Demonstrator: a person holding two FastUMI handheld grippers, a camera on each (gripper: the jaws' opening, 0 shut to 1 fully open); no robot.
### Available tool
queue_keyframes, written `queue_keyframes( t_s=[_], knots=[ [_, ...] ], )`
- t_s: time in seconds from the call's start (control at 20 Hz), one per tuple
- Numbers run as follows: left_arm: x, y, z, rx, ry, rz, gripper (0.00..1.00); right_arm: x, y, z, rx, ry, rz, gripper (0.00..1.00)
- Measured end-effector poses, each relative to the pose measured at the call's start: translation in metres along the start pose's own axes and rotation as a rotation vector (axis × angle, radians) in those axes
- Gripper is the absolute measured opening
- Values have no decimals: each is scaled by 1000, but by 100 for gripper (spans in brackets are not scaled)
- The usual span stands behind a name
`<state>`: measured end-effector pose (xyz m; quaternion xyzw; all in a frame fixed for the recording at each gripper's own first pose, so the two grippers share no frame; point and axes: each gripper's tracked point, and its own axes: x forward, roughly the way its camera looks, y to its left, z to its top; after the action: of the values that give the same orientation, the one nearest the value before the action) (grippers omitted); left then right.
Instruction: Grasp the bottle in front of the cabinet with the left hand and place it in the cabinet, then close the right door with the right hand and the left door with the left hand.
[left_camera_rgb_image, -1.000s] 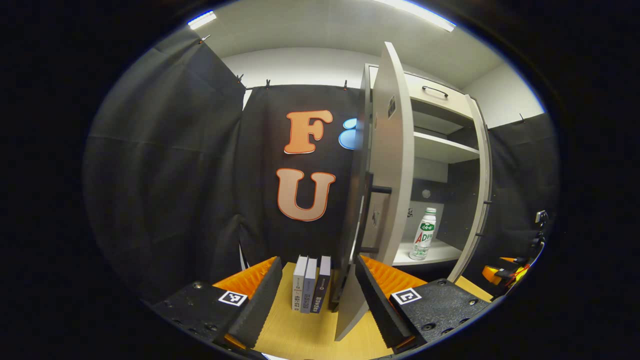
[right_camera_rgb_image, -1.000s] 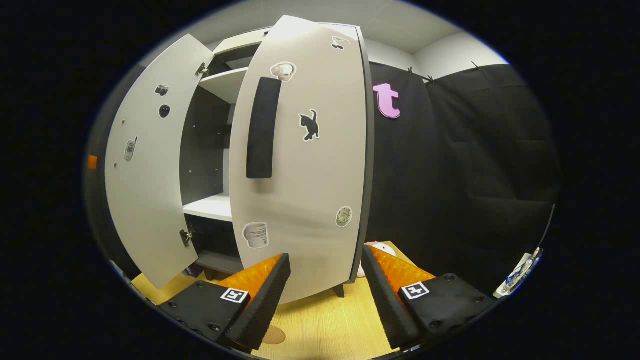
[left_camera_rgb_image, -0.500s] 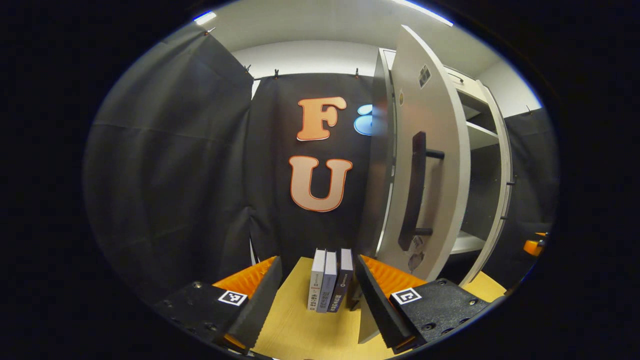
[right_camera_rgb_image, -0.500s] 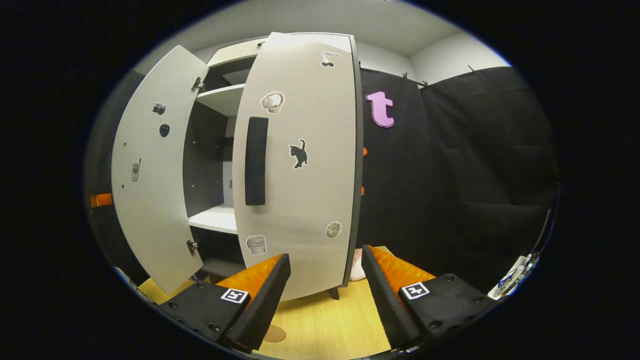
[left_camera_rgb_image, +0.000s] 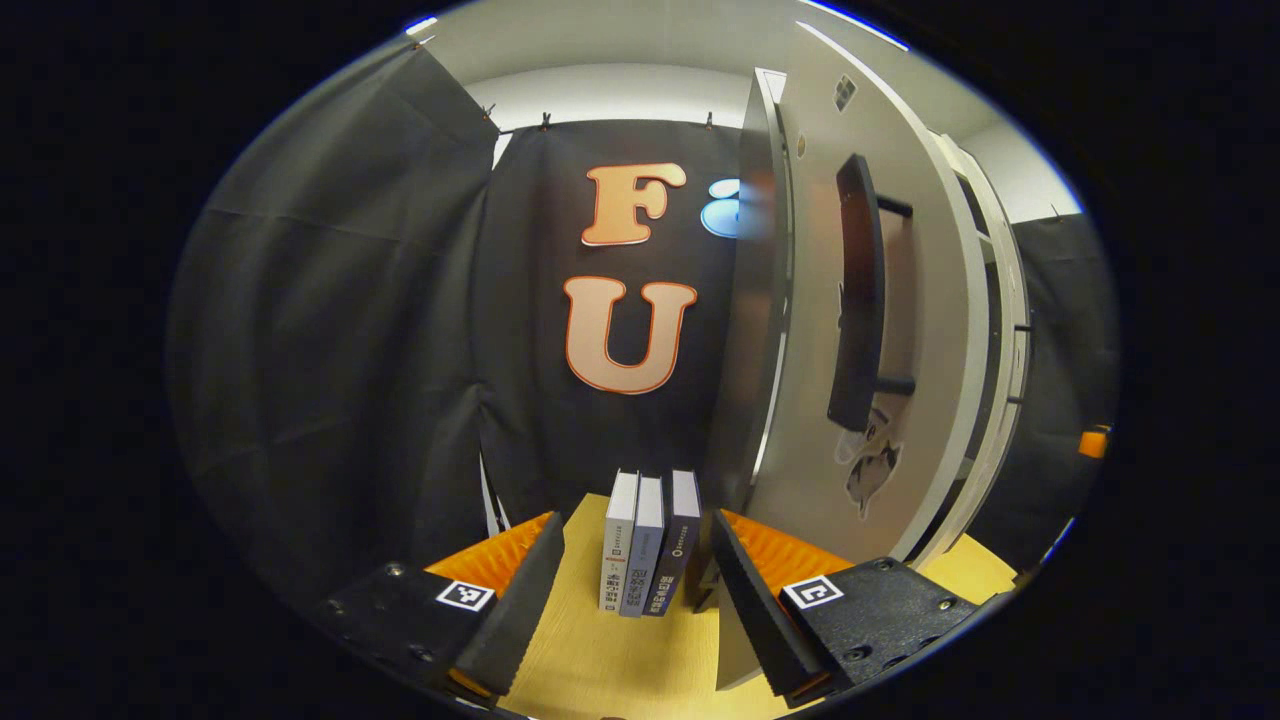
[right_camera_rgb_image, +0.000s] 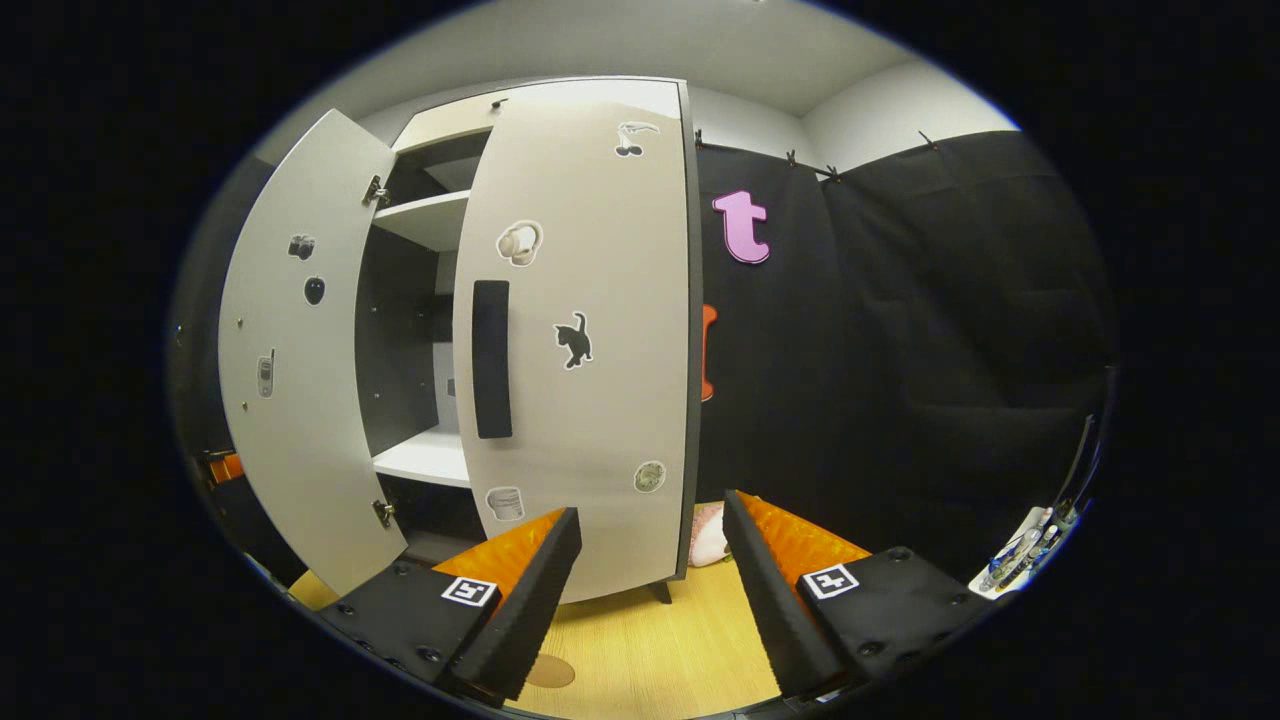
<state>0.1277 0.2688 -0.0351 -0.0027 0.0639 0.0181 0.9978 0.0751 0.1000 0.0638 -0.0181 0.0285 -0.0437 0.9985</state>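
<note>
In the left gripper view the cabinet's left door (left_camera_rgb_image: 930, 300) stands just right of centre, its outer face turned to me, with a long black handle (left_camera_rgb_image: 860, 300) and a cat sticker (left_camera_rgb_image: 872, 470). My left gripper (left_camera_rgb_image: 635, 580) is open with nothing between its fingers. The door's lower edge sits right by one finger (left_camera_rgb_image: 745, 590); I cannot tell if they touch. In the right gripper view the right door (right_camera_rgb_image: 590, 330) is almost shut, its black handle (right_camera_rgb_image: 491, 360) facing me. The left door (right_camera_rgb_image: 290, 370) hangs ajar beside it. My right gripper (right_camera_rgb_image: 650, 580) is open, a little back from the door.
Three books (left_camera_rgb_image: 645, 545) stand upright on the wooden table (right_camera_rgb_image: 680, 640) left of the cabinet. A white shelf (right_camera_rgb_image: 425, 458) shows through the gap between the doors. A pale object (right_camera_rgb_image: 708, 535) lies by the cabinet's right foot. Small items (right_camera_rgb_image: 1030, 545) sit at the far right.
The left door has swung toward shut, and the bottle on the shelf has gone out of sight behind it. The right gripper has drawn back from the right door.
</note>
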Motion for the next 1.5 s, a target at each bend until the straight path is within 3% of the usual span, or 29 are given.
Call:
queue_keyframes(
  t_s=[0.55, 0.75, 0.8, 0.9, 1.0, 1.05, 1.25, 1.3, 1.5],
  knots=[
    [-2, -36, -19, -57, 34, -67, 90, -28, -12, 11, -22, -37, -37, 95],
    [-5, -40, -17, -3, 23, -61, 89, -40, -19, 11, -27, -39, -50, 95],
    [-7, -41, -15, 3, 22, -62, 93, -43, -20, 10, -27, -41, -52, 95],
    [-7, -45, -15, -2, 23, -68, 93, -48, -21, 11, -27, -45, -53, 95],
    [-8, -50, -16, -10, 28, -82, 93, -52, -21, 12, -27, -49, -51, 95],
    [-10, -51, -15, -9, 28, -87, 88, -55, -21, 13, -29, -50, -51, 95],
    [-14, -60, -12, 13, 23, -116, 88, -59, -23, 15, -32, -60, -49, 95],
    [-14, -62, -11, 24, 21, -121, 93, -61, -23, 16, -30, -61, -47, 95],
    [-14, -75, -12, 44, 23, -137, 93, -63, -27, 19, -35, -71, -46, 95]
  ],
)
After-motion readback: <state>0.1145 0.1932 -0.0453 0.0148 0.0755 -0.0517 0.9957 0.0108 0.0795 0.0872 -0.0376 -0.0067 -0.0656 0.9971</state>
